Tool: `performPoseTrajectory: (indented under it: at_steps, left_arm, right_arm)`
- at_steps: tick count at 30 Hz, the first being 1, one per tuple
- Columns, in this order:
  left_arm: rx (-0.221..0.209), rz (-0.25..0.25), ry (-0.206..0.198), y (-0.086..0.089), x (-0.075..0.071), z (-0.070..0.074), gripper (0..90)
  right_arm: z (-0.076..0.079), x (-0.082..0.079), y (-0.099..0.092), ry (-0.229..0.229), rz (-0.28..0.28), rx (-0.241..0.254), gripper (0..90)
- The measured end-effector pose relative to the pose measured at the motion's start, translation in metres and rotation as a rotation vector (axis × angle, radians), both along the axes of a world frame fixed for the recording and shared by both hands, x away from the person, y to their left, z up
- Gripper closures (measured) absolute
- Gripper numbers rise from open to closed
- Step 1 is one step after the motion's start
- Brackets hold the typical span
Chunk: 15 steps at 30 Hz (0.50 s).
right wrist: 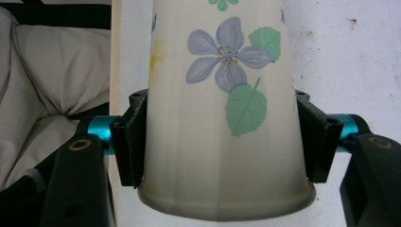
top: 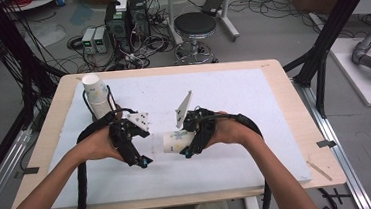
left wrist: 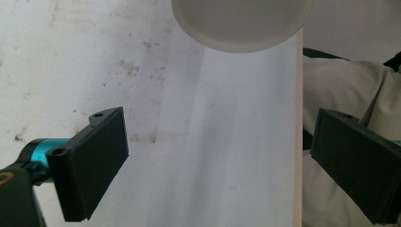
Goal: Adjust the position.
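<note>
So the right gripper (top: 189, 147) is clamping a paper cup (top: 172, 141) near its rim, both pads pressing into the wall, and holding it sideways just above the white mat (top: 253, 104) in the near middle of the table (top: 281, 77). The cup's narrow base is pointing left, toward the left gripper (top: 140, 160), whose jaws are standing wide apart with nothing between them.

My read: it's lining up a handover or a pull. To do that well, the left one should be sliding in so the base sits squarely between its pads, then closing gently. Thin paper walls crush easily, and the right side is already squeezing the cup a bit flat. It should be gripping near the base, where the paper is stiffer.

Material-wise: the cup is tapered, matte white paper with a rolled lip and printed blue-violet flowers and green leaves. The mat is looking like foam board, scuffed with small brown marks. A stack of cups (top: 97, 95) in the same style is standing upright at the far left, well apart.
</note>
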<state>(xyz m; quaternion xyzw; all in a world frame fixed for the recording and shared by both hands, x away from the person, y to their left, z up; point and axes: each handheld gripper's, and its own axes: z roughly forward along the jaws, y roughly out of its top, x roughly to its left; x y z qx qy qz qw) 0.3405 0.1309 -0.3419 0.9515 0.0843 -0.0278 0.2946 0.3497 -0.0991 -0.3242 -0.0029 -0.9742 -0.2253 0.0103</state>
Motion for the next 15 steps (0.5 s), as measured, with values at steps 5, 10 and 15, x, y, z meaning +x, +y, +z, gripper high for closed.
performPoseTrajectory:
  at_steps: [5, 10, 15]
  left_arm:
    - [-0.021, -0.009, 0.001, -0.007, 0.001, 0.000, 4.9]
    - [-0.057, -0.018, 0.002, -0.015, 0.002, 0.001, 5.0]
    - [-0.078, -0.018, 0.004, -0.020, 0.003, 0.002, 5.0]
  right_arm:
    - [0.000, 0.000, 0.001, 0.003, -0.001, -0.009, 32.2]
    - [-0.001, 0.000, 0.002, 0.000, 0.002, -0.007, 32.2]
    - [-0.001, 0.000, 0.002, 0.000, 0.005, -0.008, 32.2]
